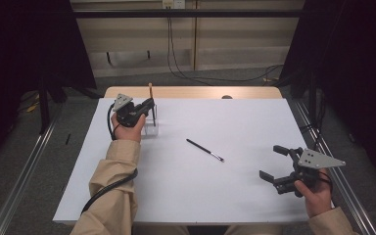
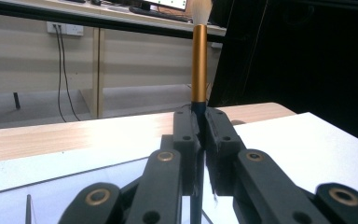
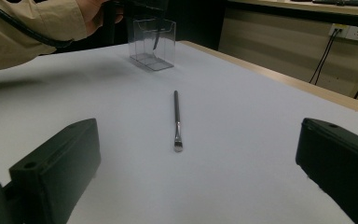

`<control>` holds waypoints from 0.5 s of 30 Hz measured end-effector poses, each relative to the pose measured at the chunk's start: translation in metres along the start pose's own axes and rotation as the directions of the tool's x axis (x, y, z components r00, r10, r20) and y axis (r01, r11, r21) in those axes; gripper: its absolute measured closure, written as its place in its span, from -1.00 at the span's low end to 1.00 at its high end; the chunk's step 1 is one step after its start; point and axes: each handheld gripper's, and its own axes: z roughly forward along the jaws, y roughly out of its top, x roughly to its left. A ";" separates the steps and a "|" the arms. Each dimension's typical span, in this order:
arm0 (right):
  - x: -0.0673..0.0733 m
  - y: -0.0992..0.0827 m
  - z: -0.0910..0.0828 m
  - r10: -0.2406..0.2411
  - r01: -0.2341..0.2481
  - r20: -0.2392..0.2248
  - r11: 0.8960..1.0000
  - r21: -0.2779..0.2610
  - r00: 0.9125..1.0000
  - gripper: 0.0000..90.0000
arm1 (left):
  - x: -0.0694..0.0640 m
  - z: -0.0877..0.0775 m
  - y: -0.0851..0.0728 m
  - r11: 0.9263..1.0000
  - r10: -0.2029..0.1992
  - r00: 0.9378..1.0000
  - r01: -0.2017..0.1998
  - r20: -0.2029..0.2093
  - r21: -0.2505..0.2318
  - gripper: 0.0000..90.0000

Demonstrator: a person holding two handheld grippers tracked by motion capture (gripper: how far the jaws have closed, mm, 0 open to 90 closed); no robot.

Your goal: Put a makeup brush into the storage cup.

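High view: left tool [image 1: 147,106] sits at the far left of the white desk [image 1: 196,196], jaws clamped on an upright brush with a gold handle [image 1: 151,91]. The brush stands over the clear holder [image 1: 151,126], lower end down inside it. Right tool [image 1: 274,164] is near the right edge of the desk, jaws wide, nothing between them. A thin black brush [image 1: 204,150] lies flat mid-desk, between the two tools, well apart from both.

Left gripper view: left tool [image 2: 200,135] jaws pressed together on the dark lower stem of the gold-handled brush [image 2: 199,63]. Brush upright, pale bristles at the top edge of the frame. Wooden desk edge behind it.

Right gripper view: right tool [image 3: 196,154] jaws far apart at either side of the frame, empty. The thin black brush [image 3: 176,119] lies on the desk straight ahead, bristle end nearest the jaws, not touching them. Farther off, the clear holder [image 3: 151,44] with a dark stem inside it, and the person's sleeve [image 3: 32,25] just beside.
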 end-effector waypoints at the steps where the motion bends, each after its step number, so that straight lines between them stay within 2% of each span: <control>1: 0.000 0.000 0.000 0.000 0.000 -0.001 1.000 -0.001 1.000 -1.00 | 0.000 0.000 0.000 1.000 0.002 1.000 -0.002 -0.002 0.002 0.86; 15: 0.000 0.000 0.000 0.000 0.000 0.002 1.000 -0.001 1.000 -1.00 | -0.001 -0.003 -0.001 1.000 0.013 1.000 -0.014 0.012 0.022 0.85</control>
